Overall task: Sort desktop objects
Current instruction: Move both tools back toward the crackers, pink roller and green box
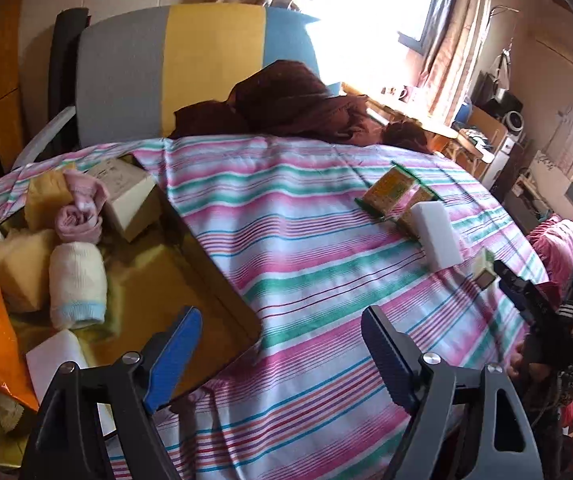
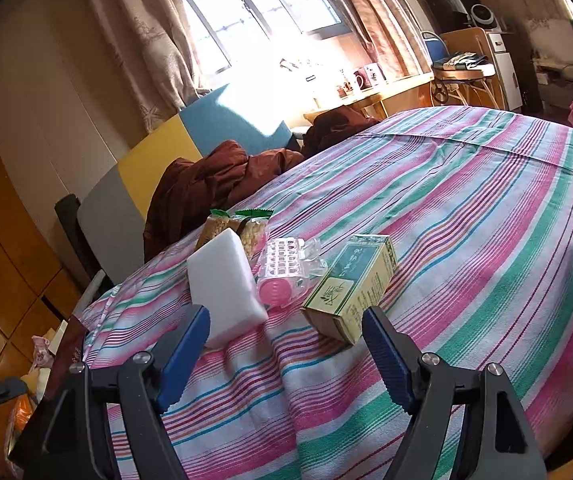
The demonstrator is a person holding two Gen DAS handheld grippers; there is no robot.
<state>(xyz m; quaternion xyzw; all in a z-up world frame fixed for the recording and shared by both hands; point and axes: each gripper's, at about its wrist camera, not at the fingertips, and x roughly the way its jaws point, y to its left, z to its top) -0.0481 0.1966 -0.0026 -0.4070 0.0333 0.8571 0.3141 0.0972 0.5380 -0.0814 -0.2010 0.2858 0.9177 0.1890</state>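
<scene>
A gold tray point(image 1: 214, 280) sits at the left of a striped tablecloth point(image 1: 310, 240), already holding sorted items: yellow sponges point(image 1: 16, 268), a rolled pink sock point(image 1: 80, 220), a rolled cream sock point(image 1: 76, 284), a pale box point(image 1: 128, 196), an orange snack bag point(image 1: 0, 356) and a white block point(image 1: 52, 360). It looks like the collecting place for the task.

The left gripper point(image 1: 282, 352) hovers over the tray's near right corner, jaws wide apart and empty, likely just free to fetch more.

To the right, still unsorted on the cloth, lie two green-edged snack packets point(image 2: 238, 228), a white sponge point(image 2: 224, 284) leaning in front of them, a clear case with a pink cap point(image 2: 284, 272) touching the sponge, and a green carton point(image 2: 350, 284) just beside that.

The right gripper point(image 2: 286, 356) faces this cluster, jaws fully spread, holding nothing. The sponge is by its left finger and the carton by its right, so either could be the next pick.
</scene>
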